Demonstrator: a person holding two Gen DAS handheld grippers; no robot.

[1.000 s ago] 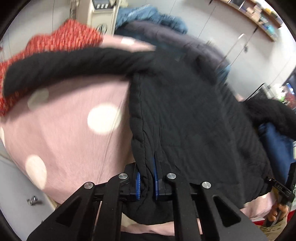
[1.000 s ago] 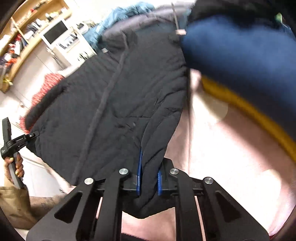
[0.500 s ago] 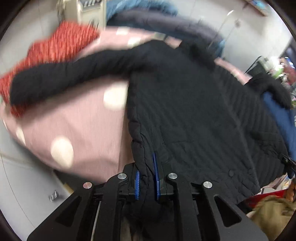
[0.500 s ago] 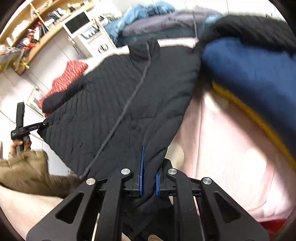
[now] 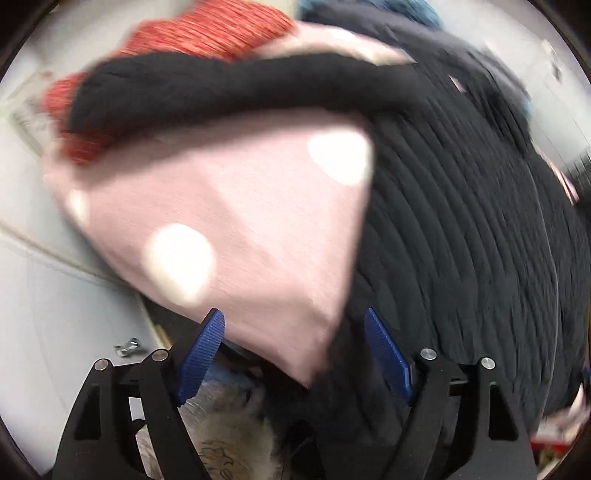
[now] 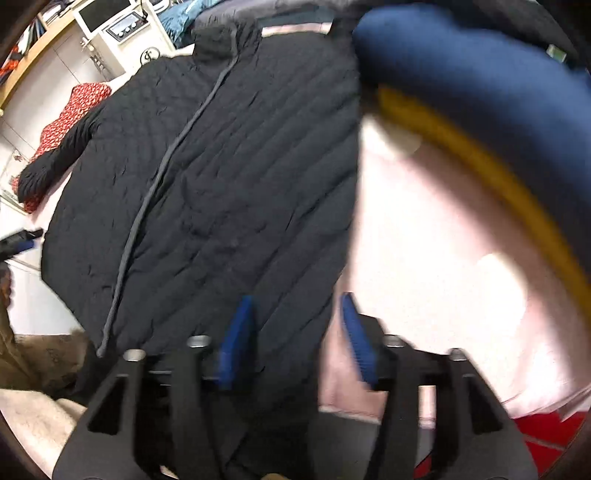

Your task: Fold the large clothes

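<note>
With both sets of jaws spread apart and gripping nothing, left hand-held gripper point(image 5: 293, 350) and right hand-held gripper point(image 6: 295, 338) sit at the hem of the black quilted jacket point(image 6: 221, 177), lying flat on a pink polka-dot sheet point(image 5: 236, 221). Navy garment point(image 6: 480, 81) crowds its right edge; red knit point(image 5: 207, 33) lies under the sleeve.

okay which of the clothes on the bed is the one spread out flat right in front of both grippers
The black quilted jacket, laid open with its grey zipper line showing. The red knit garment and the navy garment lie bunched at the sides.

Left tongs point(image 5: 294, 349) spread wide; right tongs point(image 6: 295, 334) likewise.
</note>
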